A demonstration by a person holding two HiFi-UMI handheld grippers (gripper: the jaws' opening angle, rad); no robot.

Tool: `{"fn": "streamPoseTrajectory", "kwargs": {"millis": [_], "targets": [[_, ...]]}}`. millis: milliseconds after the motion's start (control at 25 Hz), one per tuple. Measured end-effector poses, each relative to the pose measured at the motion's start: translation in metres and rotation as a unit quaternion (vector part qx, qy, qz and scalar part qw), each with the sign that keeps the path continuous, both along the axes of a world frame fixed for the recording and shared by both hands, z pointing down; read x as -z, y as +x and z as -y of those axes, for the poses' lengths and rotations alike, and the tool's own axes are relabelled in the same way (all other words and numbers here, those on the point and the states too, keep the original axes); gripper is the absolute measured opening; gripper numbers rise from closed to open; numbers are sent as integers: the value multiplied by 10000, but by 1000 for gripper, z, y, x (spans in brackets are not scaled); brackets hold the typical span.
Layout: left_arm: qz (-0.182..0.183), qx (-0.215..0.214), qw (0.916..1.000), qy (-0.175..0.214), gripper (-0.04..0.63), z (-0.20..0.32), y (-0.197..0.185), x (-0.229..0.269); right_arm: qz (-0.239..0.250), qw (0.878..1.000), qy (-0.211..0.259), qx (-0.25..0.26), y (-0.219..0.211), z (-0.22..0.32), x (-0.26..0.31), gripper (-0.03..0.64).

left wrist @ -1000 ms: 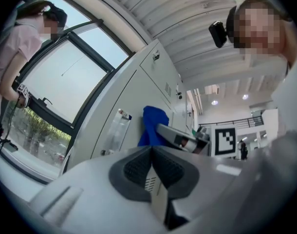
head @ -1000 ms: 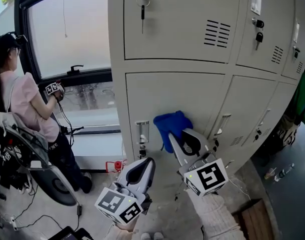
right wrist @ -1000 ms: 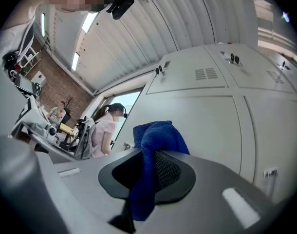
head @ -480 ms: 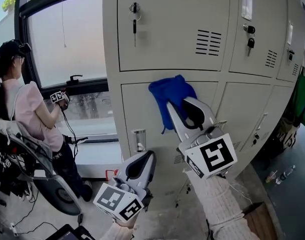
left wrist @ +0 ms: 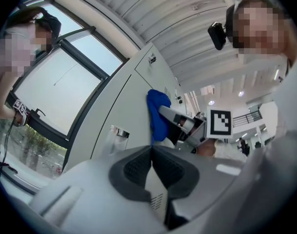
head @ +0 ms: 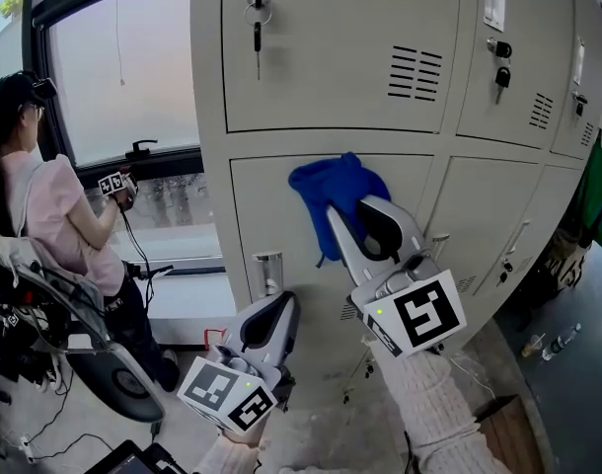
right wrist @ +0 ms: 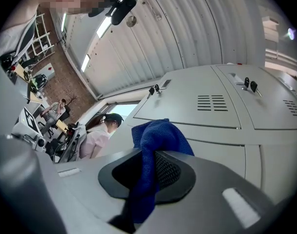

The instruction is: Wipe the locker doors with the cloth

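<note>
At the centre of the head view, the blue cloth [head: 336, 191] lies bunched against the top of the lower locker door [head: 271, 205], just under the seam with the upper locker door [head: 331, 67]. Its long axis runs roughly up and down the frame: a rounded lump sits at the top and a thin tail hangs toward the lower left. The right gripper [head: 338, 215] reaches up from the lower right of the frame and points at the door. In the right gripper view its jaws are clamped on the cloth [right wrist: 156, 135], which rises between them and fans out past the tips. The left gripper [head: 284, 302] hangs lower, near the bottom centre, well apart from the cloth. Its jaws are pressed together with nothing between them. A door handle [head: 267, 273] sits on the lower door, between the left gripper and the cloth. A seated person [head: 54, 215] is at the left edge, by the window [head: 123, 57].
</note>
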State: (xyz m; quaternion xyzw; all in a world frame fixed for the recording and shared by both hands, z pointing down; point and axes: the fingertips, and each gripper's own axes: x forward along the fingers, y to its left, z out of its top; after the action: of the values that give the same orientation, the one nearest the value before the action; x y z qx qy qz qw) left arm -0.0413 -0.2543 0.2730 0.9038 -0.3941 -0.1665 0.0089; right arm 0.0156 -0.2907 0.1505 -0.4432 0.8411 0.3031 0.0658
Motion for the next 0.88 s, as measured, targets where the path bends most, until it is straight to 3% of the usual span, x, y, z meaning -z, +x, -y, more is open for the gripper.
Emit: {"fn": "streamPoseTrajectory", "kwargs": {"millis": [240,520,680,880], "targets": [[69,-9,9996,-273,0,0,3,-20,19,9995,-285,-136,4,2,-50,57],[137,-86,9978,-641,0,1,7,-53,23,9935,-1120,-222,4,7,-132,57],[235,-84,9956,-901,0,3,9,-81,-140,9911,-1292,-280,3,10,-174,58],[446,-73,9911,-1248,0,5,9,-117,14,9803,-1925,-431,6,12,-225,57]]}}
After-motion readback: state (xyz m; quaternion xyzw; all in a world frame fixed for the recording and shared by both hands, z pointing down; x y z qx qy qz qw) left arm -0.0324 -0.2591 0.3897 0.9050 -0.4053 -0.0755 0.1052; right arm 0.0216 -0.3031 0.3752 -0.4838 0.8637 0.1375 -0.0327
